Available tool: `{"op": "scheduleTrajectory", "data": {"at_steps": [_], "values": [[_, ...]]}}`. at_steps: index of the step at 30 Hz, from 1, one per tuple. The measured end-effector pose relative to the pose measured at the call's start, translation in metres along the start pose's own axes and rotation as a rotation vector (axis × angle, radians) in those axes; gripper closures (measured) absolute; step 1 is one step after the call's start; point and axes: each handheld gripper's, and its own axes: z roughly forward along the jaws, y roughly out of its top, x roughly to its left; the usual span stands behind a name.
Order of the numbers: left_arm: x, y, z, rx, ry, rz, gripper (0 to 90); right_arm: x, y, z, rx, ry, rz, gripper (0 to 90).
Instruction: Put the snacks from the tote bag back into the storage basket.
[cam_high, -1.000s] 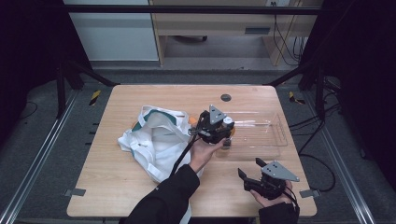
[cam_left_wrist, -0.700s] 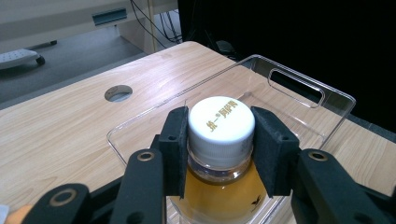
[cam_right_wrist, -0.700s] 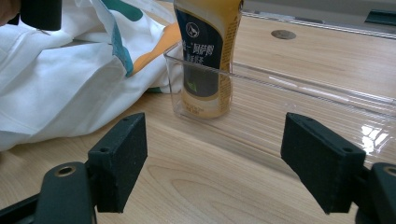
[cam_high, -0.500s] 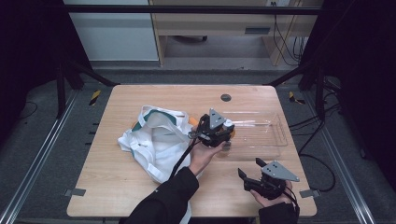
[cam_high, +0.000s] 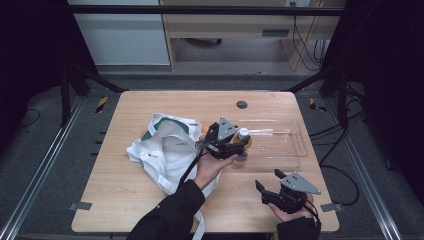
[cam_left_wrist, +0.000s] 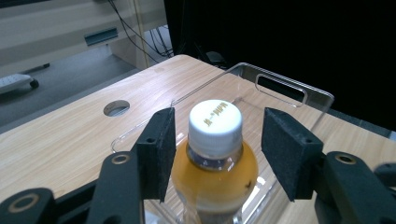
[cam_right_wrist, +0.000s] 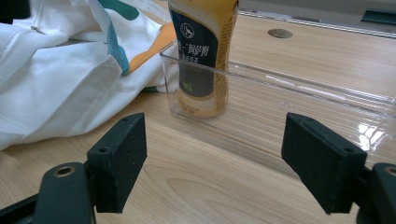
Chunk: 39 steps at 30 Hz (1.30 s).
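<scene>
The orange drink bottle (cam_left_wrist: 215, 154) is stood upright in the near-left corner of the clear plastic tray (cam_high: 295, 145), its base cut off in the left gripper view and its cap cropped in the right gripper view. The left gripper (cam_left_wrist: 217, 149) has just been opening, and its pads are seen apart from the bottle between them. The right gripper (cam_right_wrist: 224, 158) is held wide, with nothing gripped, near the white bag (cam_high: 162, 147).
</scene>
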Motion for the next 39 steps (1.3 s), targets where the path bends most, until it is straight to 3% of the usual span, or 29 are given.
{"op": "scheduleTrajectory", "data": {"at_steps": [4, 7, 19, 31, 39], "values": [[0.004, -0.003, -0.014, 0.012, -0.017, 0.015, 41.6, 0.0, 0.0, 0.0, 0.001, -0.002, 0.004, 22.4], [0.009, -0.009, -0.028, -0.001, -0.034, -0.001, 40.1, 0.0, 0.0, 0.0, 0.004, -0.008, 0.002, 22.1], [0.026, -0.033, -0.071, 0.008, -0.032, 0.026, 36.3, -0.001, -0.001, 0.001, 0.009, -0.017, 0.0, 21.7], [0.034, -0.062, -0.1, 0.048, -0.026, 0.055, 34.1, -0.001, -0.001, 0.001, 0.007, -0.024, -0.002, 20.6], [0.04, -0.085, -0.116, 0.071, -0.026, 0.051, 32.3, -0.001, -0.001, 0.001, 0.004, -0.026, -0.007, 20.2]]}}
